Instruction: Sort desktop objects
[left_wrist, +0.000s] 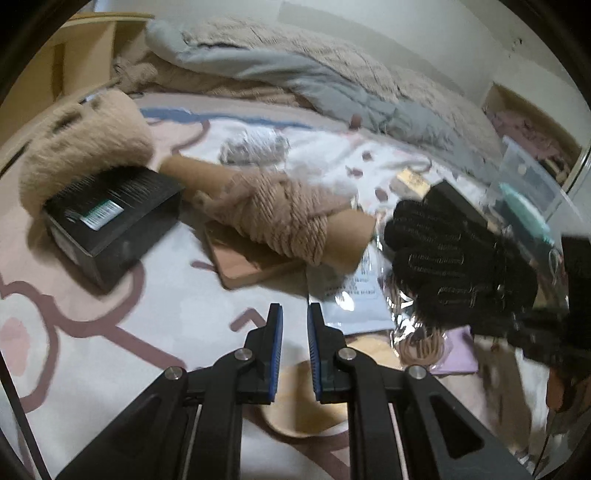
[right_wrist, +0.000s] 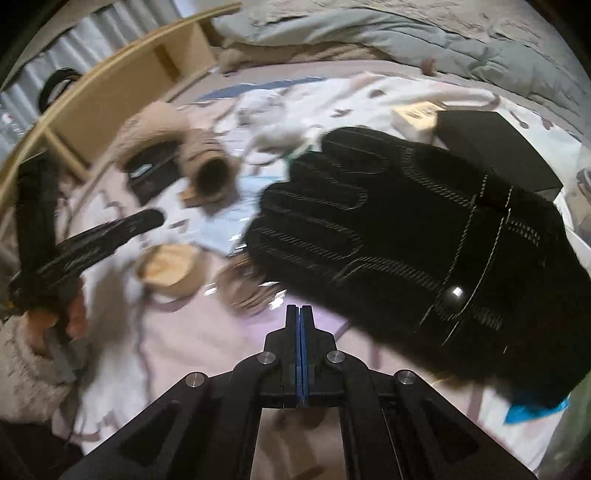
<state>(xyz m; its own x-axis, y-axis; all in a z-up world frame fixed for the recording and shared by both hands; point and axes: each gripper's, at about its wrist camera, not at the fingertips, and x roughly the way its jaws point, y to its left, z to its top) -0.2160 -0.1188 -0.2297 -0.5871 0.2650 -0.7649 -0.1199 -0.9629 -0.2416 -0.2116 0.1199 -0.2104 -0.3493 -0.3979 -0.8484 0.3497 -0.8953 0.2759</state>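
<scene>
Nearest the left wrist camera, the left gripper (left_wrist: 295, 314) hovers with its blue-padded jaws drawn in as far as they go, a narrow gap between them and nothing in it. Under it lies a white and pink patterned bed sheet (left_wrist: 159, 295), with a round wooden disc (left_wrist: 299, 402) just below the fingers. Farther off, a black box (left_wrist: 110, 221) sits against a furry beige hat (left_wrist: 77, 144), and a cone of beige yarn (left_wrist: 280, 214) rests on a pink notebook (left_wrist: 247, 262). To the right, a black glove (left_wrist: 450, 262) lies over a shiny plastic packet (left_wrist: 351, 295), near a clear plastic container (left_wrist: 532, 184). From the right wrist camera, the right gripper (right_wrist: 300, 314) is fully closed, pad against pad, holding nothing. Just beyond its tips the black glove (right_wrist: 406, 236) fills the right half of the view, partly over a second black box (right_wrist: 495, 147). At the left, a hand (right_wrist: 55, 321) in a fluffy sleeve holds the left gripper's black frame, with a wooden shelf (right_wrist: 122, 92) behind it.
</scene>
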